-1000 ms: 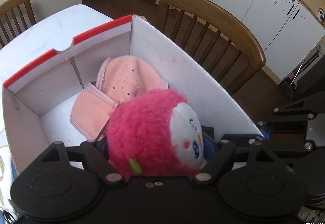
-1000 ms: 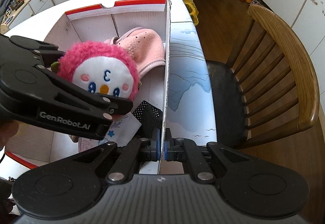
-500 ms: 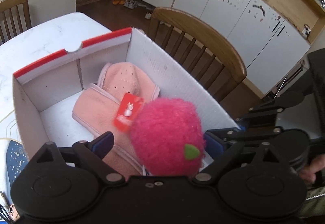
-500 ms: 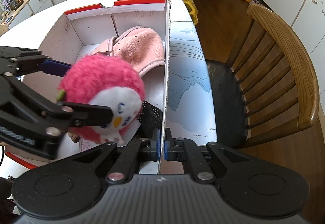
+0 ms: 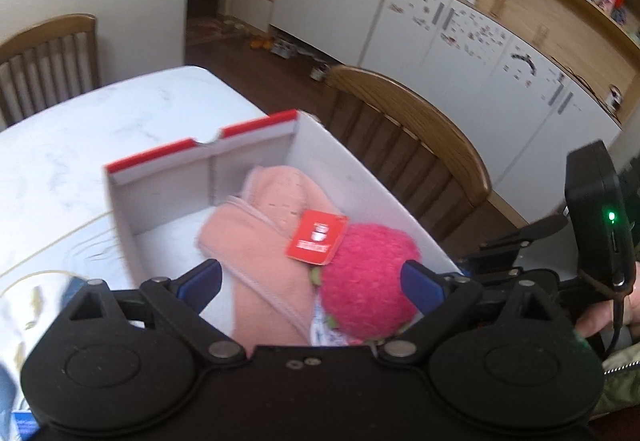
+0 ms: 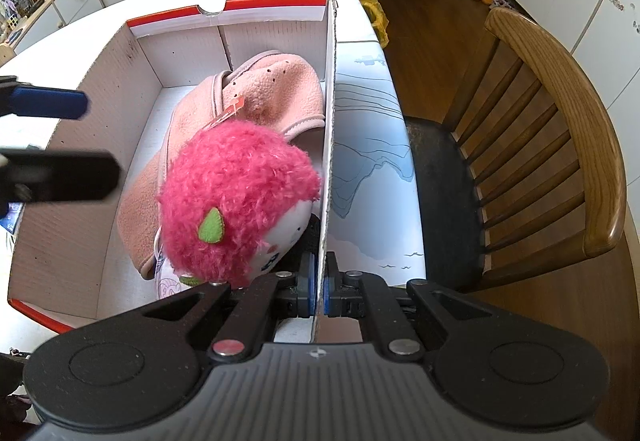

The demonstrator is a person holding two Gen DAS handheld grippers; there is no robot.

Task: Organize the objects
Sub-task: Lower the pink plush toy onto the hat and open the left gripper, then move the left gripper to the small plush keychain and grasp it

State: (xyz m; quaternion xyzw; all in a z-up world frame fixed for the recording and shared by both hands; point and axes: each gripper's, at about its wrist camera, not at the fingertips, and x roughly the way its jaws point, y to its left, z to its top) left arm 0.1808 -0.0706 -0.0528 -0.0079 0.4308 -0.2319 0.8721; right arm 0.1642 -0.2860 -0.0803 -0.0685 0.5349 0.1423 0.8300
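Lying free in the near right corner of the cardboard box [image 6: 100, 129], the fuzzy pink plush toy [image 6: 236, 197] leans on the right wall, face down toward the floor of the box, a green felt leaf on its side; the left tool [image 5: 312, 281] hangs above it with its blue pads spread wide, having just been opening, nothing pressed between them; the right tool [image 6: 319, 285] is pressed together on the thin corrugated right wall at its near end; a soft peach fleece cloth [image 6: 256, 97] fills the middle of the box, a red paper tag [image 5: 316, 237] on it; bare white floor shows along the left wall and far-left corner; the box sits on the white bench [image 5: 80, 129], its right wall near the bench edge, a slatted wooden chair [image 6: 552, 145] just beyond.
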